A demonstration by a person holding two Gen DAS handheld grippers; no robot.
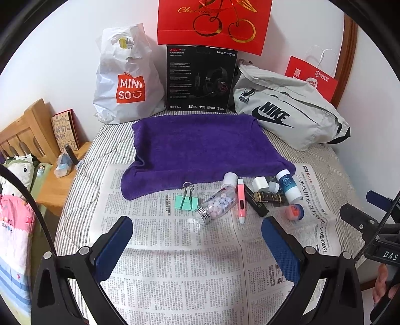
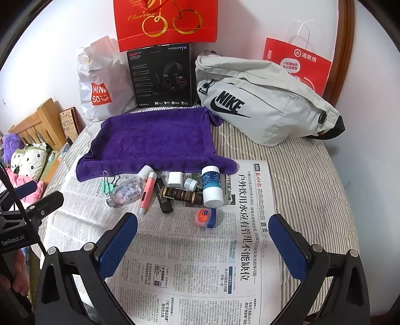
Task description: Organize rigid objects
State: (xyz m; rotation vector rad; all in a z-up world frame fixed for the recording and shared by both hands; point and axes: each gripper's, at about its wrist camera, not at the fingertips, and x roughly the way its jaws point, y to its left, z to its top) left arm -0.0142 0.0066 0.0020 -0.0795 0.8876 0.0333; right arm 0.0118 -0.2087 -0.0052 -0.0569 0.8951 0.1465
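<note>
Small rigid items lie in a cluster on a newspaper [image 1: 190, 250] in front of a purple towel [image 1: 200, 147]: a green binder clip [image 1: 187, 201], a clear bottle of pastel beads [image 1: 220, 203], a pink pen [image 1: 240, 200], a black stick [image 1: 256, 202], a dark gold-labelled tube [image 1: 270, 197], a blue-and-white bottle [image 1: 288, 185] and a small orange jar [image 1: 295, 212]. My left gripper [image 1: 197, 231] is open and empty, just short of the bead bottle. My right gripper [image 2: 203, 230] is open and empty, just short of the orange jar [image 2: 205, 217]. The blue-and-white bottle [image 2: 212, 186] lies beyond it.
Along the back wall stand a white Miniso bag [image 1: 127, 82], a black headset box [image 1: 200, 77], a grey Nike waist bag [image 1: 287, 110] and red paper bags [image 1: 212, 22]. A wooden bedside stand [image 1: 62, 175] with small items is at the left. The surface is a striped bed cover [image 2: 300, 175].
</note>
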